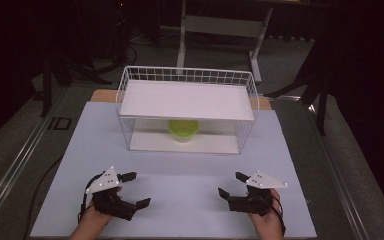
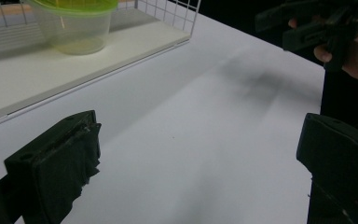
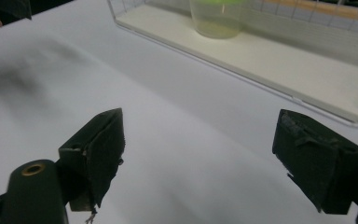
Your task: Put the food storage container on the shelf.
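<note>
Wire rack [image 1: 187, 75] at table [image 1: 180, 180] far centre; lidded container [image 1: 183, 129] on rack's bottom shelf, under upper shelf.

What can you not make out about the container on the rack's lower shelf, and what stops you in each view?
- High view: the container has its top hidden by the rack's upper shelf.
- Left gripper view: its lid is cut off by the top edge.
- Right gripper view: the top edge crops it; lid unseen.
- Contents: cannot tell, walls too cloudy.
</note>
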Motion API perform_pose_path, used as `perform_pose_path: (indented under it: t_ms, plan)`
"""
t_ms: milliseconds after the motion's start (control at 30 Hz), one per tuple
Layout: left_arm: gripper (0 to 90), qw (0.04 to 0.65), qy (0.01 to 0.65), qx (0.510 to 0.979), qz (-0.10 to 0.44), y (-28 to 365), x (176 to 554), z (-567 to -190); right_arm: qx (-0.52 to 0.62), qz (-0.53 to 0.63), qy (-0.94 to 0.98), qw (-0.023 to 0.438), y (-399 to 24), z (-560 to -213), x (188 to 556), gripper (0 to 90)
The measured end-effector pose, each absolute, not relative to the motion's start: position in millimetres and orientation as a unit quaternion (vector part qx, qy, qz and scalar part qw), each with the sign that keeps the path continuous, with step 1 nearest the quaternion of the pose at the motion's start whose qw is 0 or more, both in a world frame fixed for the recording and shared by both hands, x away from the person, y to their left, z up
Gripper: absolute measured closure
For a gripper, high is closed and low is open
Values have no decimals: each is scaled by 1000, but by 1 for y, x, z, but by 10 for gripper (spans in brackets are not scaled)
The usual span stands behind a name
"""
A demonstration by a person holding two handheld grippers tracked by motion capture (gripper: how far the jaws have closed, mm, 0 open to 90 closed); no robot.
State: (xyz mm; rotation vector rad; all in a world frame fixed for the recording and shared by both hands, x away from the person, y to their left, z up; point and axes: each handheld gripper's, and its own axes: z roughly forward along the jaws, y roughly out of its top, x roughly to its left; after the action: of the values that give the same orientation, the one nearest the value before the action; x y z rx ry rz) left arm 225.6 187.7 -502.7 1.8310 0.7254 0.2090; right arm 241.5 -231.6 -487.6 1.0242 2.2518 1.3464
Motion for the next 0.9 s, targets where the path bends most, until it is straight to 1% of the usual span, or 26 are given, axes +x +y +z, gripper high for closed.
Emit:
perform_pose_path:
  t_ms: [67, 200, 367, 533, 900]
  plan:
    - [4, 549, 306, 772, 88, 188, 226, -504, 361, 470, 789, 163, -235, -489, 241, 166]
    - [4, 547, 307, 774, 89, 188, 229, -506, 348, 464, 794, 180, -238, -493, 244, 166]
    - [4, 550, 311, 770, 87, 188, 232, -508, 343, 464, 796, 181, -239, -496, 248, 167]
    - [4, 562, 317, 760, 85, 189, 233, -506, 346, 463, 800, 161, -237, -505, 254, 167]
    - [4, 562, 319, 758, 85, 189, 234, -507, 345, 460, 802, 160, -234, -508, 257, 167]
